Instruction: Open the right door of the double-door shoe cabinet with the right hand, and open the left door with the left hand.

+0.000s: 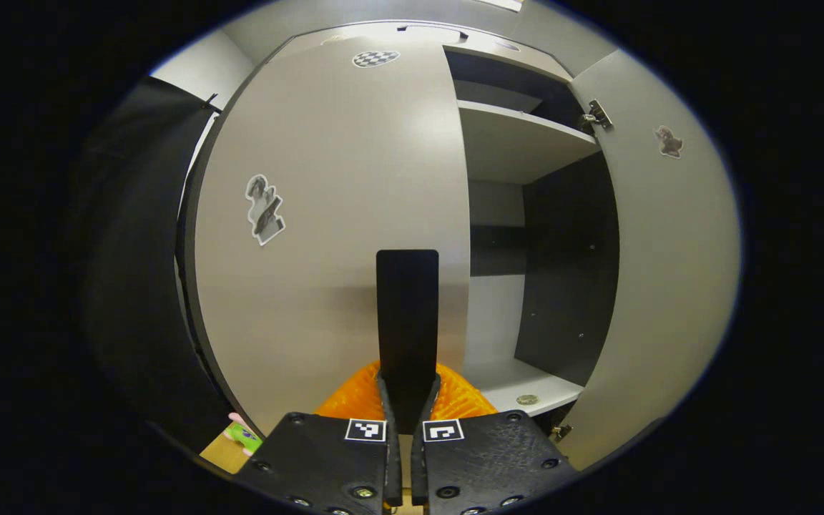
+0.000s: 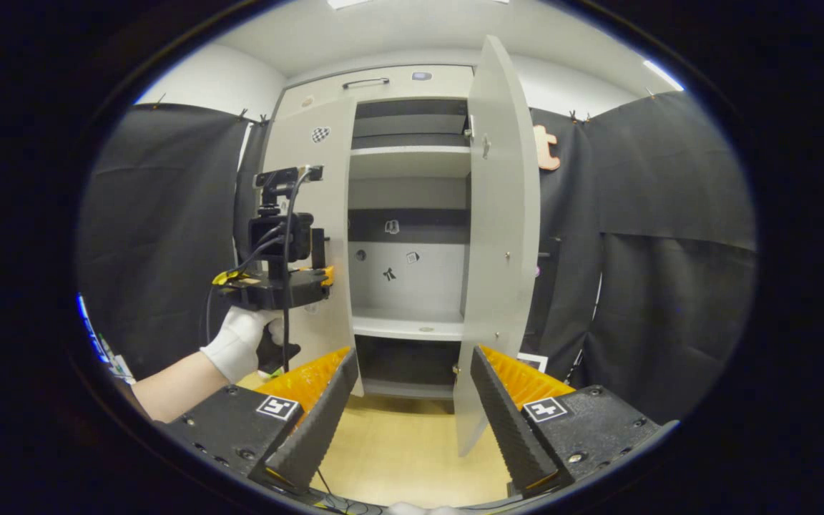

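Cabinet [image 2: 412, 214] right door [image 2: 494, 236] stands swung wide, shelves [image 2: 408, 327] exposed; the left door [image 1: 333, 214] is shut or nearly so. Left claw [image 1: 407, 386] is clenched on that door's black handle [image 1: 407, 307], apparently gripping it from both sides. Right claw [image 2: 412, 408] hangs released, well back from the cabinet above the wooden floor [image 2: 405, 450].

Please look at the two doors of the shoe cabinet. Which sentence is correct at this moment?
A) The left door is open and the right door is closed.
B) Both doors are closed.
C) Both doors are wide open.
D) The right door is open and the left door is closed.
D: the right door stands swung out, exposing the shelves, while the left door lies flat against the cabinet.
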Demonstrator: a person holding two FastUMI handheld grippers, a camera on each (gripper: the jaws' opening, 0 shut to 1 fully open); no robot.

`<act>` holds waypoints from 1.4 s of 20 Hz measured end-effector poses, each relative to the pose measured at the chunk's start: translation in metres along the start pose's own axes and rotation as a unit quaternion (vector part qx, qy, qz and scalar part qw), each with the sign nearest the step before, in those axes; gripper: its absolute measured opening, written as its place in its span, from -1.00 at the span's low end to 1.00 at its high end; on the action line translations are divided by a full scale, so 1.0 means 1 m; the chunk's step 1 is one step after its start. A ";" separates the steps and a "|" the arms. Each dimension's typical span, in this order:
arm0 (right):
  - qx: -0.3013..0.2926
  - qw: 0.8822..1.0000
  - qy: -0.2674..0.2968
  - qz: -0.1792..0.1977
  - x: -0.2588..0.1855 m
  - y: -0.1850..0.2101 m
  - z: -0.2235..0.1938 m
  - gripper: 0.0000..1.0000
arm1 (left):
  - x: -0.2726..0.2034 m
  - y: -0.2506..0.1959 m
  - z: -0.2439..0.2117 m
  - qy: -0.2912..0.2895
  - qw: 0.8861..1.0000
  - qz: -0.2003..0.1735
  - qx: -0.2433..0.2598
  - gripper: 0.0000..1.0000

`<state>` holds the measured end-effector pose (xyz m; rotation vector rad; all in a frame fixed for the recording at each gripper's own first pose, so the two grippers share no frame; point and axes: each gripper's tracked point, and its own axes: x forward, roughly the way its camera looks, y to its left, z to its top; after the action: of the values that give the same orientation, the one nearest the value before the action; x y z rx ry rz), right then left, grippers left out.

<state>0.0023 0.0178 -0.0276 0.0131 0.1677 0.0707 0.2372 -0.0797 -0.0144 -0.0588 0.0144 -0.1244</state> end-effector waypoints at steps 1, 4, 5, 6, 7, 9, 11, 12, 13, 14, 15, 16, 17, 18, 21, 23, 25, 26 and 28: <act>0.001 1.000 0.001 0.001 0.000 0.000 0.000 0.99 | -0.006 0.001 -0.001 0.000 1.000 -0.001 -0.001 -0.91; 0.005 1.000 0.003 0.012 0.002 0.002 -0.001 0.99 | -0.022 0.006 0.002 -0.003 1.000 -0.006 0.004 -0.91; 0.005 1.000 0.004 0.016 0.002 0.003 -0.001 0.98 | -0.029 0.008 0.002 -0.003 1.000 -0.009 0.001 -0.91; 0.005 1.000 0.005 0.022 0.002 0.004 -0.001 0.98 | -0.037 0.011 0.002 -0.002 1.000 -0.011 -0.001 -0.91; 0.004 1.000 0.005 0.027 0.002 0.005 -0.001 0.98 | -0.044 0.014 0.002 -0.002 1.000 -0.013 -0.003 -0.91; 0.005 0.999 0.004 0.036 0.004 0.006 -0.001 0.98 | -0.057 0.022 0.001 -0.001 1.000 -0.014 0.000 -0.91; 0.006 0.999 0.003 0.046 0.005 0.009 -0.001 0.98 | -0.067 0.029 0.001 -0.001 1.000 -0.013 0.004 -0.91; 0.005 0.999 0.003 0.050 0.005 0.010 -0.002 0.98 | -0.072 0.031 0.001 0.000 1.000 -0.012 0.004 -0.91; 0.005 0.999 0.004 0.053 0.005 0.010 -0.002 0.98 | -0.077 0.034 0.001 0.000 1.000 -0.012 0.002 -0.91; 0.004 0.998 0.005 0.056 0.005 0.011 -0.003 0.98 | -0.083 0.039 0.001 -0.001 1.000 -0.011 0.000 -0.92; 0.004 0.998 0.005 0.058 0.005 0.011 -0.002 0.98 | -0.089 0.043 0.001 -0.001 1.000 -0.010 0.000 -0.92; 0.004 0.998 0.005 0.062 0.006 0.012 -0.003 0.98 | -0.094 0.049 0.001 -0.002 1.000 -0.009 0.000 -0.92; 0.003 0.998 0.004 0.065 0.006 0.013 -0.002 0.99 | -0.098 0.054 0.001 -0.002 1.000 -0.007 0.001 -0.92; 0.002 0.998 0.004 0.067 0.008 0.013 -0.002 0.98 | -0.103 0.059 0.000 -0.002 1.000 -0.005 0.004 -0.92; 0.001 0.997 0.009 0.079 0.006 0.017 -0.005 0.98 | -0.115 0.074 0.000 -0.005 1.000 0.004 0.012 -0.92; 0.001 0.996 0.013 0.090 0.006 0.024 -0.009 0.98 | -0.122 0.082 0.000 -0.006 1.000 0.009 0.011 -0.92; -0.001 0.995 0.015 0.099 0.010 0.037 -0.014 0.98 | -0.127 0.093 -0.001 -0.010 1.000 0.018 0.015 -0.94; -0.003 0.994 0.018 0.104 0.013 0.043 -0.014 0.98 | -0.130 0.098 -0.001 -0.011 0.999 0.026 0.018 -0.93; -0.002 0.994 0.013 0.110 0.014 0.047 -0.010 0.98 | -0.136 0.111 -0.003 -0.013 0.999 0.036 0.019 -0.93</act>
<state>0.0111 0.0660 -0.0391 0.0268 0.1916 0.2915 0.1158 0.0474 -0.0222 -0.0210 -0.0116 -0.0511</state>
